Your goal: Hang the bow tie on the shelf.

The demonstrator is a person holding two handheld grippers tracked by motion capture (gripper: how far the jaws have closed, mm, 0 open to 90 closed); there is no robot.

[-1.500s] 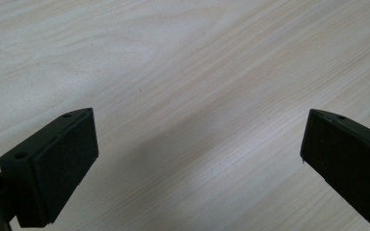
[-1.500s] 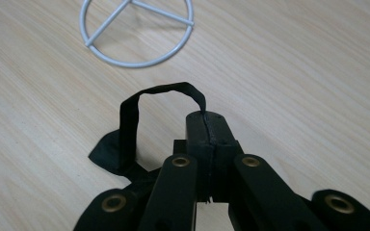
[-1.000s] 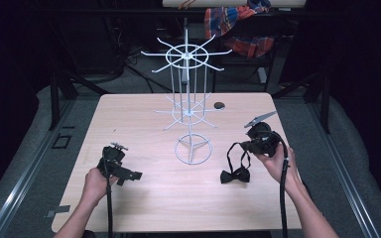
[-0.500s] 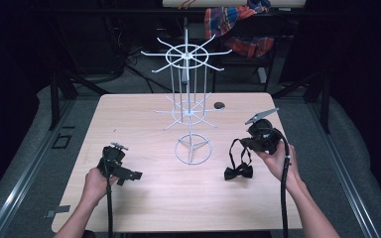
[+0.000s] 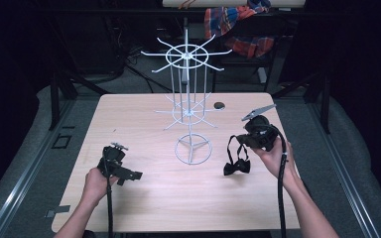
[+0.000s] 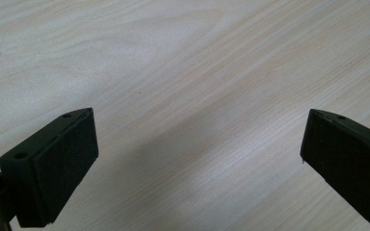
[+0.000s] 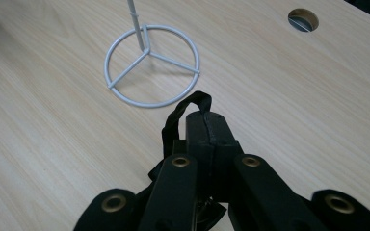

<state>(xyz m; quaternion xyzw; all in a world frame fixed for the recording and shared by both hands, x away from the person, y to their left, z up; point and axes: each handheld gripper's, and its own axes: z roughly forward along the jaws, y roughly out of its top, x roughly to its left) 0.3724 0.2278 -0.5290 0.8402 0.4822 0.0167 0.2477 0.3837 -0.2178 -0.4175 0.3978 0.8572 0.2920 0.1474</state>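
Pale wood table (image 5: 144,119) in a dark room. Your right gripper (image 7: 207,130) has its jaws clamped on the strap of the black bow tie (image 5: 237,165), which hangs to the tabletop just right of the white wire rack (image 5: 188,106)'s ring base. Your left gripper (image 6: 197,154) is low over bare wood near the front-left, jaws wide apart.
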